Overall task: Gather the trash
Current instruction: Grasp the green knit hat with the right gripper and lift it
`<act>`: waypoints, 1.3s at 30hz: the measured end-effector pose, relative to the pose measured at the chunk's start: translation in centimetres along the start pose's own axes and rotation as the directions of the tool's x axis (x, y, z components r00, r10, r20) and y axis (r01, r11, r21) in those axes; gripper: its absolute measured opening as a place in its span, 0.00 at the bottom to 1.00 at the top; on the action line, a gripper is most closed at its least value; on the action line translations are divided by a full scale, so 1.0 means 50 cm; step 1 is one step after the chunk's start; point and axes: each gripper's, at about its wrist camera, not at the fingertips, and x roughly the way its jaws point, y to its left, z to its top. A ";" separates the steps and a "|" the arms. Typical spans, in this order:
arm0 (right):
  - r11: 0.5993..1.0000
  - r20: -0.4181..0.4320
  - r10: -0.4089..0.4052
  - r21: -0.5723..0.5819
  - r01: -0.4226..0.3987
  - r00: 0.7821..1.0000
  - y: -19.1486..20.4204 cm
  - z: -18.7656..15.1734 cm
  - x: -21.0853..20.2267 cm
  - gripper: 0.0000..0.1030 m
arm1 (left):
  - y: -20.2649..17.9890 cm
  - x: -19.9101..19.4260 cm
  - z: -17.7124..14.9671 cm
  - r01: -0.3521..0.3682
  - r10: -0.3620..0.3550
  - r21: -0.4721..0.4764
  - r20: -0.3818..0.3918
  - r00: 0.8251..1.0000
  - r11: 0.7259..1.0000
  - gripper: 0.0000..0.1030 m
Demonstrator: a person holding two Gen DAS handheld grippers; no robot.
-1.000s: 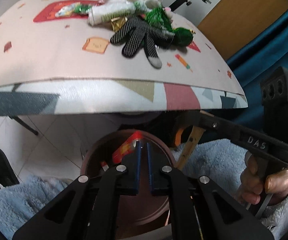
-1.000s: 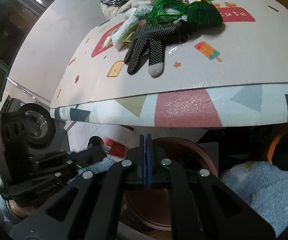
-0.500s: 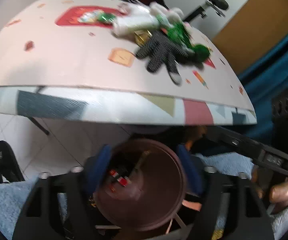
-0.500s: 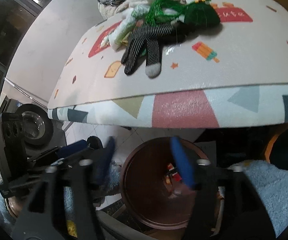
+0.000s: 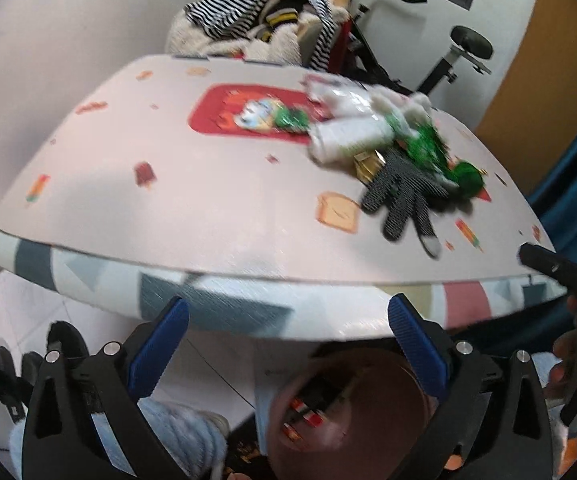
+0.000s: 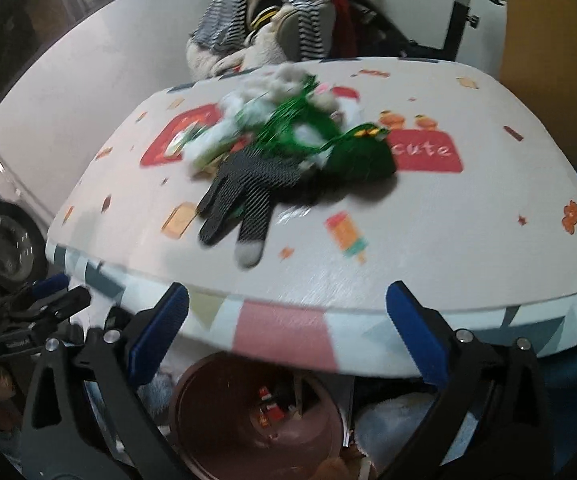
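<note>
A pink worktop [image 5: 192, 200] with little food pictures on it is being shown across the middle of both views. Behind it, at the top of the frame, a heap of striped clothes [image 5: 256, 20] is being seen against a white wall.

A pile of trash [image 5: 388, 144] is lying on the worktop, to the right of the middle in the left view and near the middle in the right view. In the pile, a white wrapper [image 5: 348, 140], some shiny green tinsel [image 6: 296, 128] and a small gold piece [image 5: 368, 162] are being seen, all touching. A black dotted glove [image 6: 244, 196] is resting at the front of the pile, with its fingers pointing down toward the near edge.

Below the worktop edge, at the bottom of the frame, a brown round bin [image 6: 256, 412] is standing on the floor. A small red and white wrapper [image 6: 268, 404] is lying inside it.

The left tool [image 5: 288, 348] is being held wide apart, with nothing between its blue pads [image 5: 156, 352]. It is low in the frame, over the bin. The right tool [image 6: 284, 340] is also being held wide apart and is carrying nothing. Neither tool is touching the pile.
</note>
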 end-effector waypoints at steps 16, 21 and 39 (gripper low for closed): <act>0.853 0.064 0.099 0.508 -0.118 0.993 -0.190 0.134 0.175 0.95 | 0.065 0.011 0.039 -0.045 0.051 -0.103 0.061 0.997 0.994 0.95; 0.862 0.058 0.110 0.492 -0.124 0.992 -0.185 0.149 0.202 0.76 | 0.064 0.023 0.034 -0.034 0.037 -0.115 0.025 0.999 0.993 0.95; 0.985 0.433 0.030 0.142 -0.101 0.901 -0.122 0.178 -0.122 0.54 | 0.065 0.047 0.061 -0.018 0.016 -0.184 -0.010 1.000 0.983 0.89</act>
